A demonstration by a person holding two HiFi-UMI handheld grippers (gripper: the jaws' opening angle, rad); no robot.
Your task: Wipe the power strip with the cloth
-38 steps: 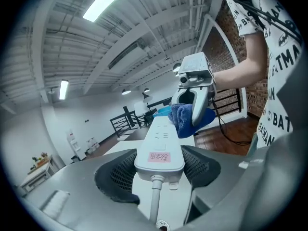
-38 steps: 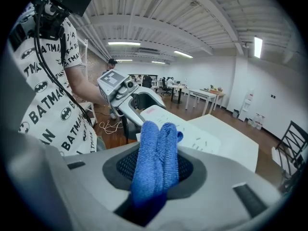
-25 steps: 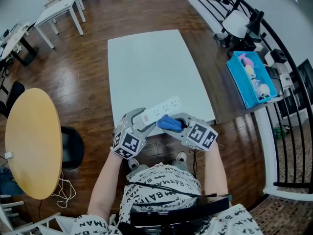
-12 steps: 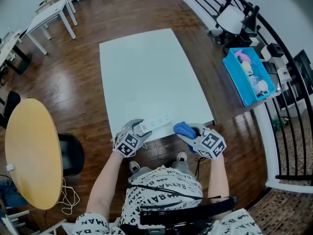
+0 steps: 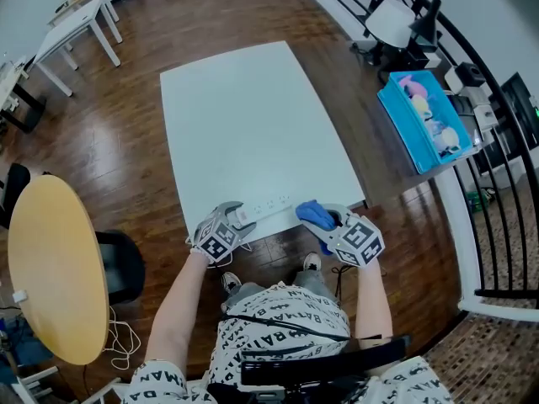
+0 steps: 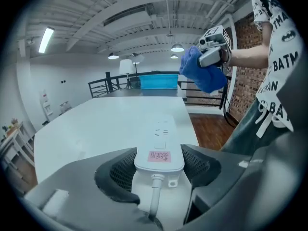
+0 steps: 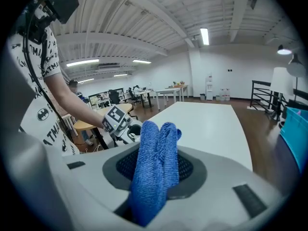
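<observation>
Both tongs have been coming down toward the near edge of the bench over the last second. The power strip, held higher with the cloth right against it before, is now sitting low along that edge, and the cloth has slid out to its right end.

I'm keeping the left tongs clenched on the strip's cord end and the right tongs clenched on the folded blue cloth.

Risks as I'm judging them:
- I'm holding the strip by one end only, so a hard wipe on the far end is likely to be levering it in the pads or twisting it out.
- It's lying close to the bench edge, so a sideways push could be sending it off.
- The cloth is pinched as a loose fold, so dragging it could be pulling it free, or I could be wiping with bare pad.

Views:
- The head view is giving the layout, but I'm not telling from it whether the cloth is touching the strip.
- The left gripper view is showing the cloth up in the air, clear of the strip, plus the pink label and cord at the gripped end.
- The right gripper view is showing the fold between the pads and the left marker cube, with the strip not showing.
</observation>
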